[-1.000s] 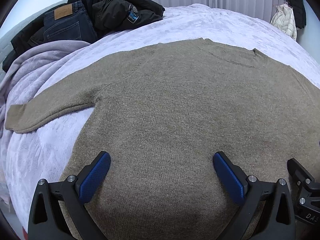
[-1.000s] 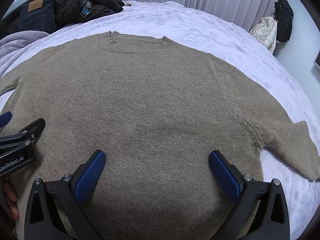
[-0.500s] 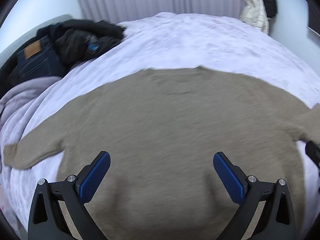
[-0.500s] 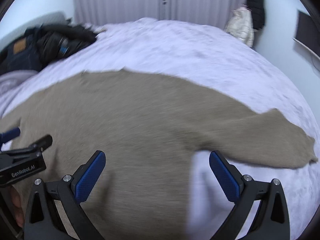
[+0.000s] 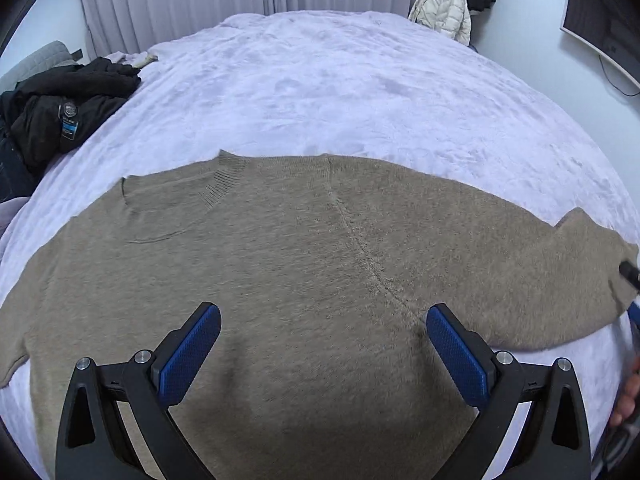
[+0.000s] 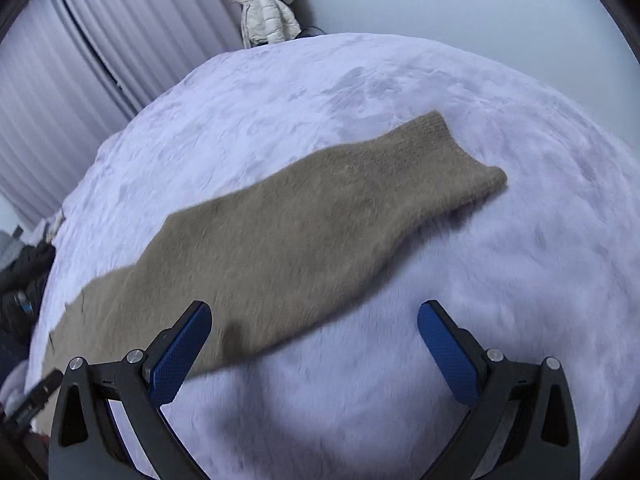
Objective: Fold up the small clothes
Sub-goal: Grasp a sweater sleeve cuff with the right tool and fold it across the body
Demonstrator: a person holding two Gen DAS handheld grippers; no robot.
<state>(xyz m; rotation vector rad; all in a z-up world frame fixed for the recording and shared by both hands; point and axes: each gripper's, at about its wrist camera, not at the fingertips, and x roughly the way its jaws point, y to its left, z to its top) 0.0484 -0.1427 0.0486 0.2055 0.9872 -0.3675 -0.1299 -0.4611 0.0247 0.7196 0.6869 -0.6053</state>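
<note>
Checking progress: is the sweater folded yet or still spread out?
Spread. The sweater lies flat on the bed, neckline showing, its sleeve stretched out sideways, no fold visible.

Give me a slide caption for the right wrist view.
Open right claw above taupe knit sweater's sleeve, spread on lavender plush bedspread.

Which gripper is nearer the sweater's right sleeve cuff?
Right. The right gripper hangs open over that sleeve, facing the cuff. The left gripper hangs open over the sweater body, the cuff far to its right.
</note>
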